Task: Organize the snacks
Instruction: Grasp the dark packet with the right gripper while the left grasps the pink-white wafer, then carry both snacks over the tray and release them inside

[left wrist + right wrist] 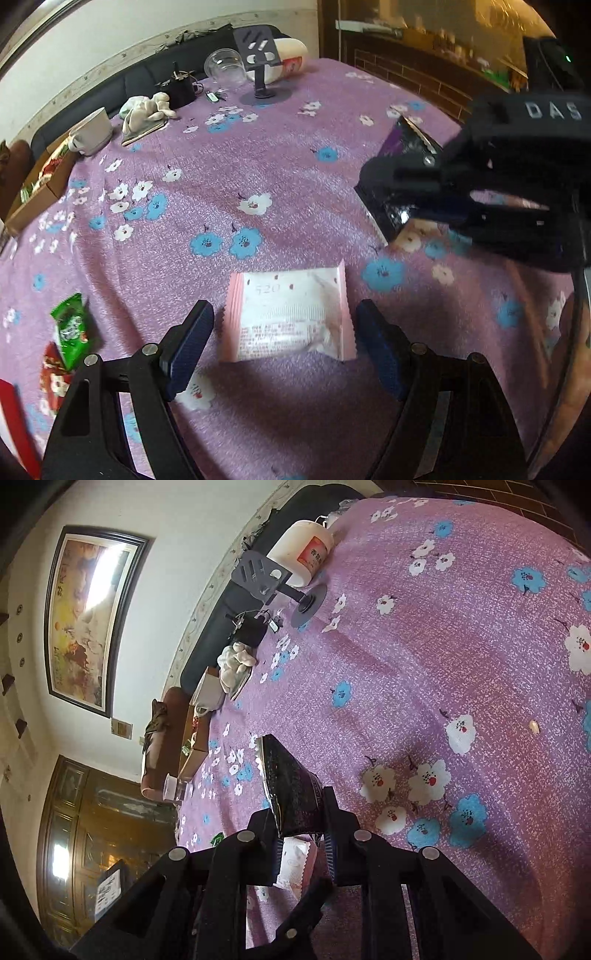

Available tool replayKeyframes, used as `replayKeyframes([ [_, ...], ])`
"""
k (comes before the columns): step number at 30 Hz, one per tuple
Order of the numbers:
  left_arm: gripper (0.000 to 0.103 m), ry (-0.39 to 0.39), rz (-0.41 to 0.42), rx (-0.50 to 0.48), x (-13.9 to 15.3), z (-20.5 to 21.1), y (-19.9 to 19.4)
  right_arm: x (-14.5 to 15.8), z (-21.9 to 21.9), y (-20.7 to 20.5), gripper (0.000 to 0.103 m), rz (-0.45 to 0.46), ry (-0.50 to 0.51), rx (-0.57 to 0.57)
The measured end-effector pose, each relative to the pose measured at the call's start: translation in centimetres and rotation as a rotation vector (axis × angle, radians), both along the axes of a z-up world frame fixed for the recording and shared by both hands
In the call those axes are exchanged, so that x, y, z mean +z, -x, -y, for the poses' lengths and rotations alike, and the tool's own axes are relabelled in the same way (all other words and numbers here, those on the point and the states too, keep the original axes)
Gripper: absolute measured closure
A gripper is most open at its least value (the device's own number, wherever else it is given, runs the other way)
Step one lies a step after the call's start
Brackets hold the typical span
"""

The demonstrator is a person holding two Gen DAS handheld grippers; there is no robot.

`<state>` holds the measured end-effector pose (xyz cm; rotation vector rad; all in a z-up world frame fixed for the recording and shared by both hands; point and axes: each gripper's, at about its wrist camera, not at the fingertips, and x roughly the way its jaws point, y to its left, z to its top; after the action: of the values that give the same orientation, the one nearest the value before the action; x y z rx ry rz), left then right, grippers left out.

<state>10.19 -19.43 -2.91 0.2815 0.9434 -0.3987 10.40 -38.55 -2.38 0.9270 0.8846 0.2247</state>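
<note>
Between my left tongs (284, 328) lies a pink-and-white snack packet (290, 317), flat on the purple flowered cloth (295, 177) of the bench, printed side up. Both blue pads (188, 343) stand wide apart on either side of it, and neither touches the wrapper. My right tongs (301, 834) are clamped shut on a dark, glossy snack packet (288, 786), held by one end so that its serrated far edge tilts up and away from me. From the left wrist view that same dark packet (402, 147) shows to the right, above the cloth, with the black body of the right tongs in front of it.

Off to the left of the pink packet lie a green wrapped snack (70, 328) and a red one (53, 380), touching each other near the cloth's edge. Farther back on the left stands an open cardboard box (40, 184) with more wrapped things inside it, and just beside it a white mug (92, 131). Near the mug sits a pale crumpled cloth (147, 110). At the far end of the bench stand a clear plastic cup (225, 68), a dark phone stand (258, 51) on a round base and a white tub (291, 59) with a red label. A framed picture (88, 616) hangs on the wall beyond the bench.
</note>
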Motion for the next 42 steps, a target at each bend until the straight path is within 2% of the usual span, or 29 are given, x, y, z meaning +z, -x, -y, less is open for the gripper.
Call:
replayKeyframes([
  [2,0.041,0.046,-0.005,0.003,0.0,-0.2,-0.1,0.0,-0.2,-0.1,0.084,0.0,0.005,0.003],
  [3,0.044,0.052,0.007,0.004,0.1,-0.3,0.0,0.0,-0.3,-0.2,0.084,-0.001,0.005,0.005],
  [8,0.075,0.014,0.052,-0.017,0.6,-0.3,0.6,0.0,-0.5,-0.3,0.084,0.001,0.011,0.011],
  [11,0.09,0.052,0.053,0.002,1.2,-1.4,1.0,0.0,-0.7,-0.4,0.084,0.005,0.016,0.019],
  [16,0.091,0.071,0.116,0.017,2.5,-3.6,2.1,0.2,-1.0,-0.4,0.084,0.011,0.026,0.03],
  [19,0.091,0.086,0.109,0.043,2.6,-4.9,1.7,0.1,-1.3,-0.6,0.084,0.008,0.043,0.035],
  [22,0.091,0.136,0.084,0.071,2.7,-6.2,1.3,0.0,-1.5,-0.6,0.084,0.006,0.045,0.038],
  [25,0.091,0.137,0.109,0.081,3.4,-6.9,1.8,0.2,-1.5,-0.6,0.084,0.015,0.05,0.037],
  [32,0.091,0.077,0.259,0.145,6.2,-9.9,5.6,0.3,-2.1,-0.7,0.084,0.026,0.057,0.067],
  [34,0.091,0.039,0.336,0.174,7.3,-11.4,7.2,0.4,-2.3,-0.7,0.084,0.028,0.067,0.071],
  [37,0.09,0.008,0.405,0.229,8.7,-13.6,8.8,0.3,-2.8,-0.8,0.084,0.026,0.085,0.08],
  [42,0.09,0.003,0.468,0.334,10.6,-17.8,11.1,0.6,-3.8,-0.9,0.084,0.053,0.133,0.101],
])
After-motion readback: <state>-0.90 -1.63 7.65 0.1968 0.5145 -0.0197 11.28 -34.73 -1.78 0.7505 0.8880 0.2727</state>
